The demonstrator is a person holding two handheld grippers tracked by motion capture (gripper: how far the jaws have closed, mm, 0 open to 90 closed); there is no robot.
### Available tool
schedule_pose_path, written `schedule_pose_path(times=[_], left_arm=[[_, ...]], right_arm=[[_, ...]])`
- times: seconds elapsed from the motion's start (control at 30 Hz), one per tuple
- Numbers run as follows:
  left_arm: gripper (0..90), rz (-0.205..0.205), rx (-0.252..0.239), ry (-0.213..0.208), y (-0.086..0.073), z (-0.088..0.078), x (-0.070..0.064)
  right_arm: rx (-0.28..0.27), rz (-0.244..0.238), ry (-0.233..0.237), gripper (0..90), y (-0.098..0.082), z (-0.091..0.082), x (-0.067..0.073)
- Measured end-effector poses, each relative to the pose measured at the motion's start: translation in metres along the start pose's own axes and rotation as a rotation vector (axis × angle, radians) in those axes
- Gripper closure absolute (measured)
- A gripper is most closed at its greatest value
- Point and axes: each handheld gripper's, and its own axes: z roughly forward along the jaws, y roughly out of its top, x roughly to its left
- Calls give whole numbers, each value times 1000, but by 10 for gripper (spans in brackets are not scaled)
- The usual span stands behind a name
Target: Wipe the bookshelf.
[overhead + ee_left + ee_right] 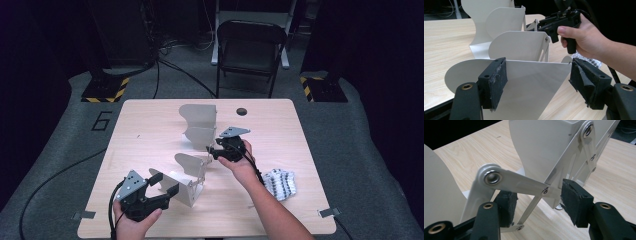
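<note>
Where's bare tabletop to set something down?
Free: the left strip of the light wooden table beside the white folding metal tiered rack, and the far right corner past the dark round hole. Crowded: centre, plus the near right by the blister packs.

Number 6 (102,121) on grey floor (60,145)

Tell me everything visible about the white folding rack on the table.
The rack looks like thin cream-white sheet metal: several upright curved-top panels in a row, joined along one side by shiny riveted scissor bars. It stands stretched out on the wooden table. The left gripper straddles the nearest panel; the right gripper straddles the bars, jaws open.
</note>
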Motion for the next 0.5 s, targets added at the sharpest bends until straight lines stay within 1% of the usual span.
schedule_pose_path(times=[0.03, 0.07, 0.1, 0.13, 0.17, 0.2, 0.23, 0.27, 0.3, 0.33, 0.37, 0.4, 0.43, 0.47, 0.5], left_arm=[[296, 6, 1, -3, 0, 0, 0], [296, 6, 1, -3, 0, 0, 0], [296, 15, 1, -2, 1, 1, 0], [296, 15, 1, -2, 1, 1, 0], [296, 15, 4, -8, 2, 1, 0], [296, 15, 4, -8, 2, 1, 0], [296, 11, 3, -5, 1, 2, 0], [296, 9, 4, -9, 1, 2, 0], [296, 13, 4, -6, 1, 2, 1], [296, 18, 2, -2, 1, 2, 2], [296, 16, 3, -1, 1, 2, 2], [296, 15, 2, -2, 1, 2, 3], [296, 15, 2, -2, 1, 2, 3], [296, 15, 2, -2, 1, 2, 3], [296, 13, -1, 0, 1, 2, 3]], right_arm=[[2, -10, -1, 476, 0, 2, -1], [11, -9, 11, 480, 1, 3, -2], [14, -20, 15, 485, 1, 5, -3], [14, -20, 15, 485, 1, 5, -3], [16, -34, 25, 495, 2, 8, -3], [19, -26, 24, 500, 2, 9, -2], [24, -36, 23, 500, 3, 10, -3], [20, -30, 24, 501, 3, 11, -2], [21, -26, 24, 503, 3, 12, -2], [24, -34, 24, 504, 4, 12, -3], [29, -28, 21, 508, 4, 13, -3], [25, -34, 20, 509, 4, 14, -4], [13, -21, 14, 511, 4, 15, -4], [13, -21, 14, 511, 4, 15, -4], [38, -18, 23, 523, 4, 15, -5]])
